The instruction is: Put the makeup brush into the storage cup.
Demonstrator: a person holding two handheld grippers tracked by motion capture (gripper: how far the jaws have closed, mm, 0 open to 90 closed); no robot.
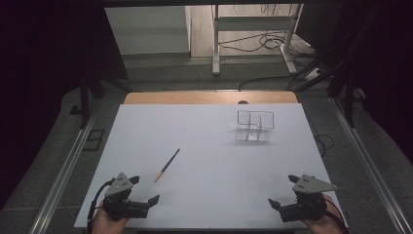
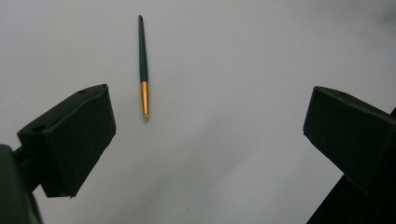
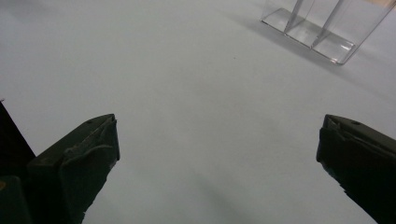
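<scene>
Left gripper [image 1: 146, 189]: near bottom-left table edge, held in hand; jaws wide apart, nothing btwn them, seen in high view and own view [image 2: 205, 121].
Right gripper [image 1: 283, 190]: near bottom-right edge, also hand-held; jaws wide apart, empty; same in own view [image 3: 217, 144].
Pen [image 1: 167, 165]: flat on white table top [image 1: 204, 146], just ahead of left gripper, not touched; dark barrel, gold-orange end toward gripper.
Pen, left gripper view [image 2: 143, 65]: lies lengthwise ahead of jaws, closer to left jaw, gold end nearest cam; colour split clearer than from above.
Clear holder [image 1: 255, 126]: upright, far-right part of table, well apart from pen and both grippers.
Holder, right gripper view [image 3: 317, 28]: base and thin dividers visible at top right; compartments look empty. High view gives mainly dark rim outline.
Wood strip [image 1: 209, 97]: bare table edge beyond white top, high view.
</scene>
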